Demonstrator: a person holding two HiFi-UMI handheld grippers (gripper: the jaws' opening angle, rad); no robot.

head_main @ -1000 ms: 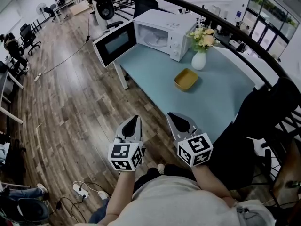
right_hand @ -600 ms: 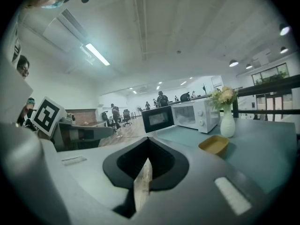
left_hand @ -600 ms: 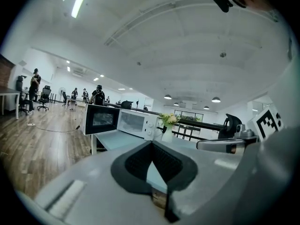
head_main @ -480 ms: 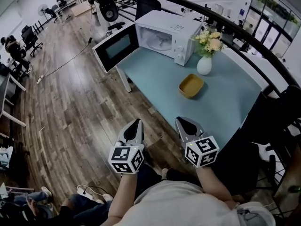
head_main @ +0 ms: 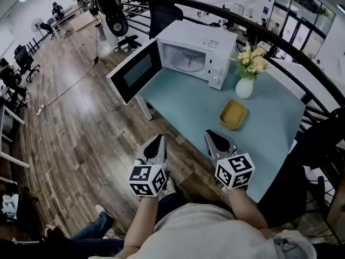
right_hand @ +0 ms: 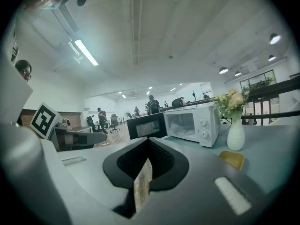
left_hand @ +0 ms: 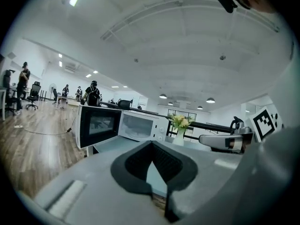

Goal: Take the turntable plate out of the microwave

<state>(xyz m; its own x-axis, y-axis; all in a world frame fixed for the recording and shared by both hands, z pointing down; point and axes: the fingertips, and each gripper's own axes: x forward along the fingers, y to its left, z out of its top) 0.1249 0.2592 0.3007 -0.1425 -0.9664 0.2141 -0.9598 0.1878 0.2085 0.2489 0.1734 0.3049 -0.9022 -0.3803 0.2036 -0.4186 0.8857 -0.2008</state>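
White boxy microwave (head_main: 207,39) at upper centre, on pale blue table (head_main: 183,104); its black-windowed door (head_main: 135,72) swung open to the left, out past table edge; white vase w/ yellow flowers (head_main: 245,82) and yellow square bowl (head_main: 233,114) sit to its right. Round glass turntable plate (head_main: 188,60) lies flat inside cavity, opening facing lower left; round, so no long axis. Left gripper (head_main: 159,138) and right gripper (head_main: 209,134) at lower centre, both w/ jaws closed, empty, well short of the oven. Vs 1 s ago: microwave and table sit lower and further right in frame.

White microwave (head_main: 200,37), pale-blue table (head_main: 197,112)
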